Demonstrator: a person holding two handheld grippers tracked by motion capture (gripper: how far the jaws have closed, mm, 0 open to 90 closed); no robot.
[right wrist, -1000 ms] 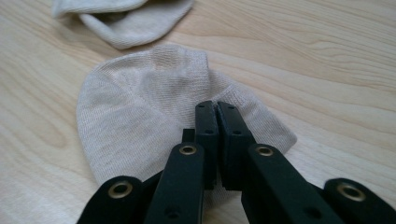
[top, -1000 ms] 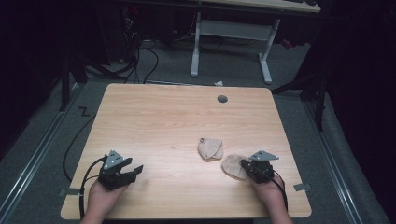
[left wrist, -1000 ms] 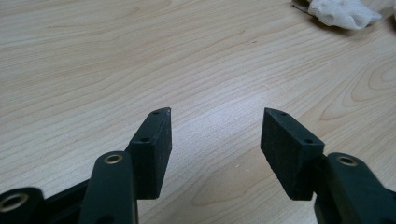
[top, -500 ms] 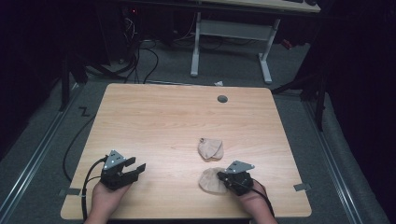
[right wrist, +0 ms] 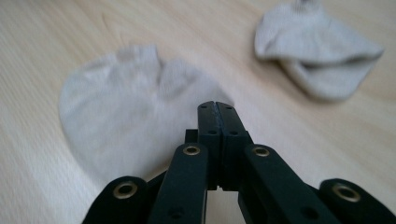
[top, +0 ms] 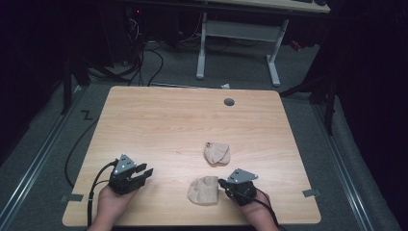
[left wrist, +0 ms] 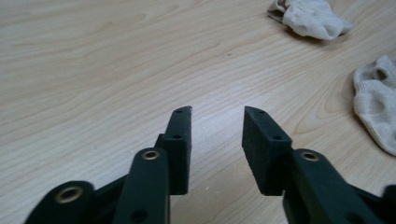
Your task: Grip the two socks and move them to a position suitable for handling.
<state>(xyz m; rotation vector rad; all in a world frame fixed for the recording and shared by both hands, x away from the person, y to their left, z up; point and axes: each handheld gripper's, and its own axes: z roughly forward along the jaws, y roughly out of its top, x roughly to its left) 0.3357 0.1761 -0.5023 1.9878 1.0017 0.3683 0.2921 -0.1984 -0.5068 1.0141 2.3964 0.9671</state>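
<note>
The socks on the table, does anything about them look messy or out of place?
Nothing is damaged or spilled. The far sock lies crumpled and folded over on itself, not laid flat. The near sock lies fairly flat by the table front edge, with the right hand-held gripper shut at its edge.

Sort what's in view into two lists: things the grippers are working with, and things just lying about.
In use:
- flat beige sock, its edge at the shut right gripper
- crumpled beige sock, lying apart
- open left gripper, holding nothing

Lying about:
- light wooden table
- white desk frame behind
- black floor cables
</note>
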